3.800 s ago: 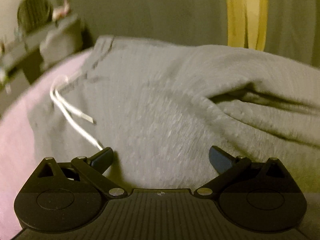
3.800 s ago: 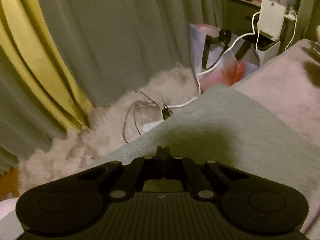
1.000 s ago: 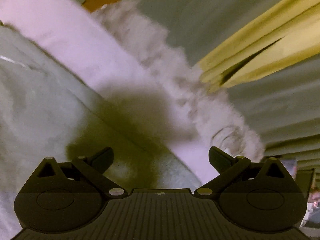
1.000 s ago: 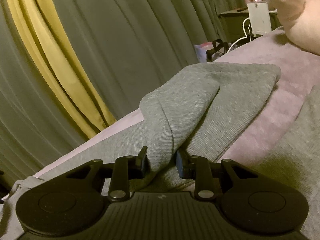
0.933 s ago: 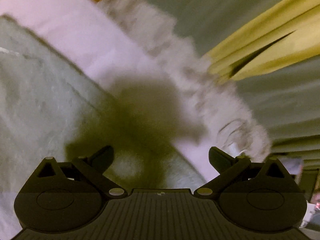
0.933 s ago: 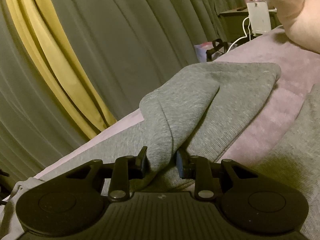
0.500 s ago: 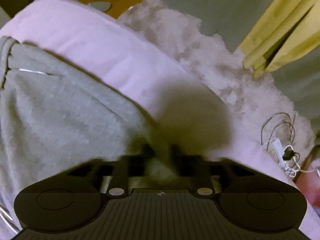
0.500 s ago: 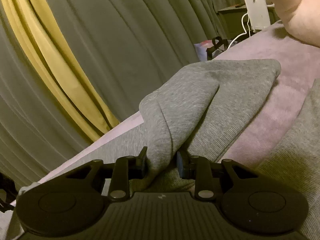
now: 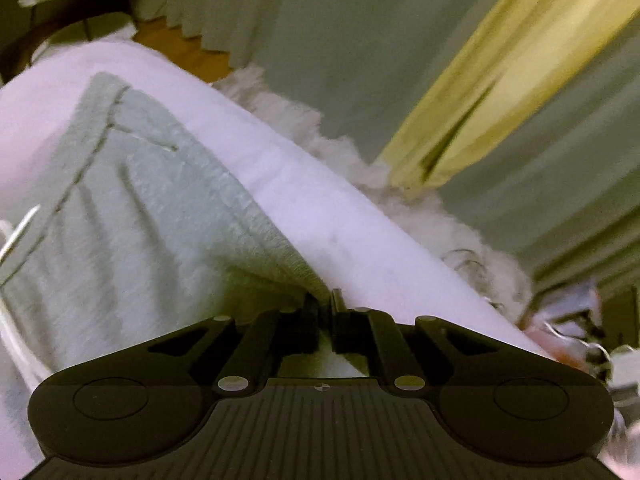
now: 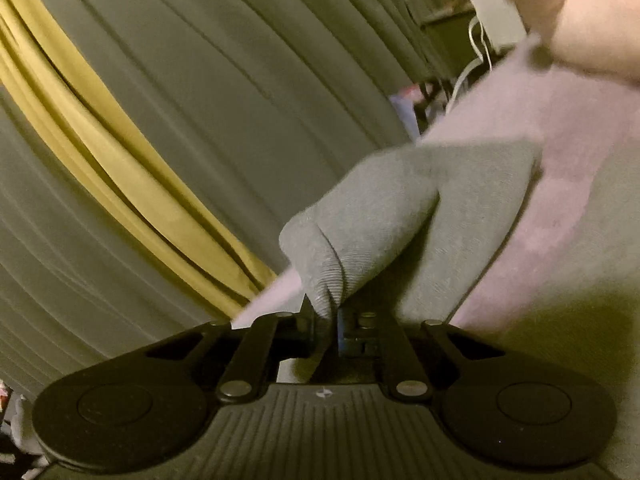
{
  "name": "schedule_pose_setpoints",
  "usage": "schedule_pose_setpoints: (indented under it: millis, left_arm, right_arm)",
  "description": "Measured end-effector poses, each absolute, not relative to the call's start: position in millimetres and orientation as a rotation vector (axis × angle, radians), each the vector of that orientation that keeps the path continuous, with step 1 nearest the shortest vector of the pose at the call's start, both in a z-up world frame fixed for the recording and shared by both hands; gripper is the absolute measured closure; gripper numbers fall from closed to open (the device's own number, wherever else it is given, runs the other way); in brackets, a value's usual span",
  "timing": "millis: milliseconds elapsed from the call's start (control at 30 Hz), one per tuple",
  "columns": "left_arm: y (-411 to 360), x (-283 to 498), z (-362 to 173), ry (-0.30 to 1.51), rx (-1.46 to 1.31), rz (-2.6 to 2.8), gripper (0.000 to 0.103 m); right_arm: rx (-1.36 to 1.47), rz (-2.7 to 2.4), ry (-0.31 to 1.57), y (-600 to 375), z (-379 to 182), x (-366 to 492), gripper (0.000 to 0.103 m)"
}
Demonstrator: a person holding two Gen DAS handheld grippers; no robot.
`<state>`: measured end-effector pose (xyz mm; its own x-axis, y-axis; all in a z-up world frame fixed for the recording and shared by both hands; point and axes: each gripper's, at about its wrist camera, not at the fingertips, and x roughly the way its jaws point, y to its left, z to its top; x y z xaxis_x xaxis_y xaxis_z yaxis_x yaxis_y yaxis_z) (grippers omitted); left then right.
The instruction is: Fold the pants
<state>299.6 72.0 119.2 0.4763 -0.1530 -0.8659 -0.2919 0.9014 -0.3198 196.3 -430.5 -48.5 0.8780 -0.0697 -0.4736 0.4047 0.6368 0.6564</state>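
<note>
The left gripper (image 9: 325, 307) has its jaws drawn nearly together on the edge of the grey pants (image 9: 132, 232), a thin fold of cloth caught between the tips; those jaws have just been closing, with the fabric between them. From that pinch the pants spread away up and to the gripper's left, rumpled in long creases, with the waistband at the far end and a white drawstring (image 9: 16, 236) trailing at the left edge of the view. Under the pants lies a pale pink bed cover (image 9: 320, 216), which runs as a broad band just to the right of the gripper's tips. Past the edge of the bed is a fluffy white rug (image 9: 400, 196) on the floor, and beyond that hang grey-green curtains (image 9: 320, 40) with a yellow curtain (image 9: 500, 72) among them. The right gripper (image 10: 322, 320) is likewise clamped narrow on the pants (image 10: 420, 208), its jaws having just been closing further on a bunched ridge of ribbed grey cloth that rises straight out of the tips. Ahead of it and to its right the leg of the pants lies folded on the bed cover (image 10: 568, 168). To the gripper's left and above hang the same curtains (image 10: 220, 60), with the yellow curtain (image 10: 132, 184) sweeping down toward the tips. At the far upper right, blurred, is part of the person's arm (image 10: 592, 12), with a pale box and white cables (image 10: 478, 50) beside it.
</note>
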Motion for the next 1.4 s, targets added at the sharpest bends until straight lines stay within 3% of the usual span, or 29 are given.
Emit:
schedule_pose_setpoints:
  millis: [100,267,400,533,567,600,633,667,700,833,933,1067,1167,1267,1300,1400]
  left_arm:
    - [86,239,137,1.017,-0.472,0.027,0.096]
    - [97,131,136,0.942,-0.449,-0.038,0.096]
    - [98,74,101,0.983,-0.380,-0.045,0.091]
    - [106,63,64,1.052,-0.338,0.043,0.088]
    - [112,59,61,1.031,-0.330,0.078,0.079]
    - [117,59,63,1.003,-0.327,0.116,0.058]
    - [124,59,65,0.965,-0.332,0.154,0.045]
    - [130,62,68,0.932,-0.347,0.189,0.023]
    - [140,62,69,0.900,-0.368,0.221,0.018]
    - [169,81,67,0.876,-0.370,0.270,0.018]
    - [188,92,56,0.924,-0.393,0.306,0.024]
    - [203,85,39,0.964,-0.474,0.345,0.029]
    - [208,87,30,0.980,-0.518,0.324,0.042]
    - [204,88,34,0.967,-0.492,0.294,0.061]
    - [203,89,33,0.962,-0.474,0.292,0.064]
    - [202,88,33,0.959,-0.423,0.287,0.073]
  right_arm:
    - [0.932,-0.269,0.355,-439,-20,159,0.094]
    - [0.849,-0.293,0.320,-434,13,74,0.095]
    - [0.782,-0.369,0.498,-430,-3,17,0.094]
    - [0.907,-0.426,0.680,-442,-33,6,0.094]
    - [0.936,-0.438,0.689,-444,-35,5,0.094]
    - [0.939,-0.438,0.686,-444,-34,6,0.091]
    - [0.910,-0.438,0.692,-442,-32,9,0.090]
    - [0.879,-0.446,0.703,-439,-31,12,0.090]
    - [0.855,-0.446,0.723,-435,-31,14,0.088]
    - [0.861,-0.445,0.796,-443,-42,26,0.073]
    - [0.920,-0.435,0.827,-448,-53,28,0.068]
    - [0.998,-0.434,0.835,-450,-57,17,0.067]
    - [1.055,-0.428,0.846,-455,-65,18,0.067]
    - [1.063,-0.436,0.827,-454,-63,15,0.078]
    - [1.055,-0.439,0.807,-453,-60,14,0.088]
    - [1.044,-0.444,0.773,-452,-55,11,0.090]
